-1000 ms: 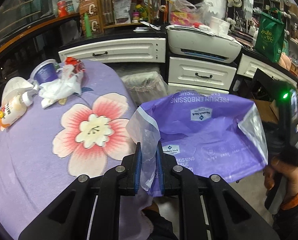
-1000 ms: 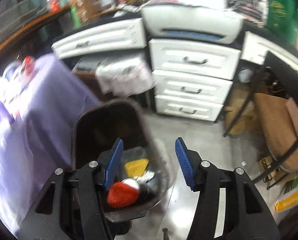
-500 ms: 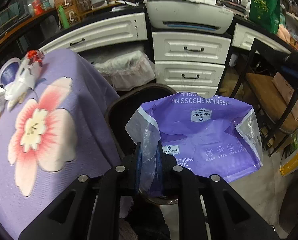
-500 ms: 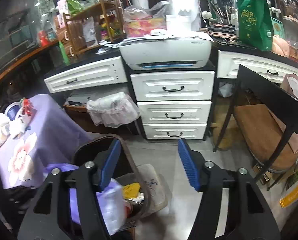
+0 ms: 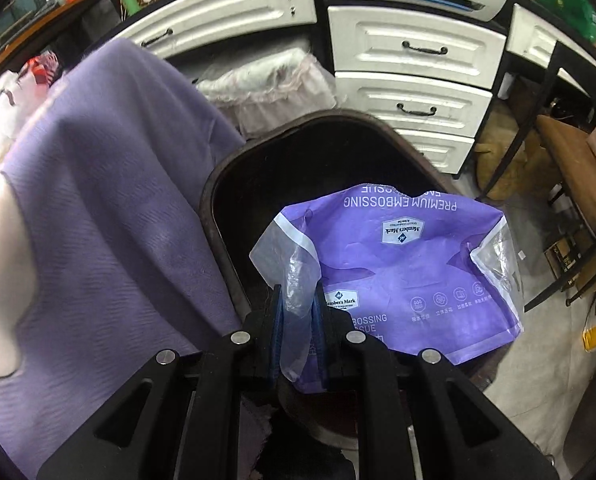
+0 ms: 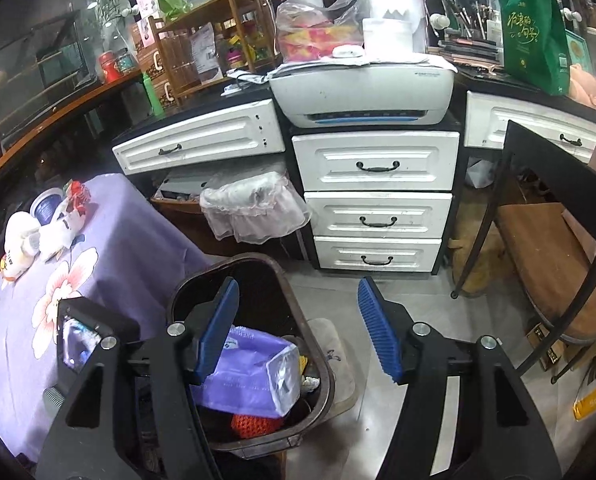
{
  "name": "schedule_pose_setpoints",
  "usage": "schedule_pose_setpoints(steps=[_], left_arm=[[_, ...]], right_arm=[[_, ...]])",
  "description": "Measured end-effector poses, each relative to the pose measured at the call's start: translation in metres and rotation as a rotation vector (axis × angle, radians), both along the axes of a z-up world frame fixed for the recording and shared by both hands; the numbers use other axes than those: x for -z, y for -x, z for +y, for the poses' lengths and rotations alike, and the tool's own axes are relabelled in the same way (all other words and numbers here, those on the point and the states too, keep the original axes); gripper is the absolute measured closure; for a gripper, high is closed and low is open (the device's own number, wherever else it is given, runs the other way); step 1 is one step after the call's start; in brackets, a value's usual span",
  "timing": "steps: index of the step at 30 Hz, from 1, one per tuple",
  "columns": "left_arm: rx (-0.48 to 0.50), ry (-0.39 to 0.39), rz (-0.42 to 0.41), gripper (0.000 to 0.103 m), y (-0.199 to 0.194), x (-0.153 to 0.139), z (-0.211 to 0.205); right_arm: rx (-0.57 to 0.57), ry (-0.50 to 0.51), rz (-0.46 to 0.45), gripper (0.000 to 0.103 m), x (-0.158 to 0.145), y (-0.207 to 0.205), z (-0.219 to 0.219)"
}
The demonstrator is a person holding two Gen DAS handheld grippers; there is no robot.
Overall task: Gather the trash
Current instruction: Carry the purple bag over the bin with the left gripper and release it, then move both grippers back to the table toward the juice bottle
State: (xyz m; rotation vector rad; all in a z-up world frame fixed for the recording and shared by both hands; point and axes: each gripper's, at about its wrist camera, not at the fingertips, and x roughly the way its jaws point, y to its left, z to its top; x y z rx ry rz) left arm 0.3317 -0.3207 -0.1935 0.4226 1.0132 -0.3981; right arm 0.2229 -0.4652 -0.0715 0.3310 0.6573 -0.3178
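Note:
My left gripper (image 5: 298, 312) is shut on a corner of a purple plastic tissue wrapper (image 5: 397, 264) and holds it over the open dark trash bin (image 5: 258, 168). In the right wrist view the wrapper (image 6: 250, 376) hangs inside the bin (image 6: 321, 364), above an orange item (image 6: 256, 424) and other trash. My right gripper (image 6: 298, 332) is open and empty, above the bin's right side. More trash lies on the purple flowered table (image 6: 110, 256): a white plastic bag (image 6: 62, 224), a red wrapper (image 6: 78, 194), a blue cup (image 6: 46, 208) and a white bottle (image 6: 18, 244).
White drawers (image 6: 375, 200) with a printer (image 6: 361, 92) on top stand behind the bin. A lace-covered basket (image 6: 254, 204) sits left of them. A black-framed chair with a brown seat (image 6: 553, 264) stands at the right. A mat (image 6: 337, 364) lies by the bin.
My left gripper has carried the purple wrapper from over the table's edge to above the bin and lower. My right gripper has pulled back and up, still open.

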Motion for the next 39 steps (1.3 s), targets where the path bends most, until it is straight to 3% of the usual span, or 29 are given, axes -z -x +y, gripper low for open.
schedule_pose_setpoints(steps=[4,8,17,28,33,39], left_arm=[[-0.007,-0.018,0.005,0.081,-0.003,0.008,-0.003],[0.023,-0.001,0.008,0.051,0.0,0.008,-0.007],[0.079,0.084,-0.015,0.041,0.013,-0.011,-0.013],[0.154,0.222,-0.099,0.024,0.051,-0.066,0.0],[0.159,0.26,-0.143,0.019,0.06,-0.094,0.026],[0.141,0.265,-0.198,0.012,0.061,-0.124,0.065]], right_arm=[[-0.01,-0.005,0.014,0.04,0.007,-0.003,0.003],[-0.006,-0.005,0.017,0.04,0.009,-0.004,0.002],[0.032,-0.009,-0.002,0.038,0.006,0.0,-0.007],[0.069,-0.023,-0.023,0.032,0.004,0.003,-0.02],[0.026,-0.038,-0.032,0.028,0.003,0.001,-0.016],[-0.107,-0.061,-0.016,0.028,0.001,-0.014,0.01]])
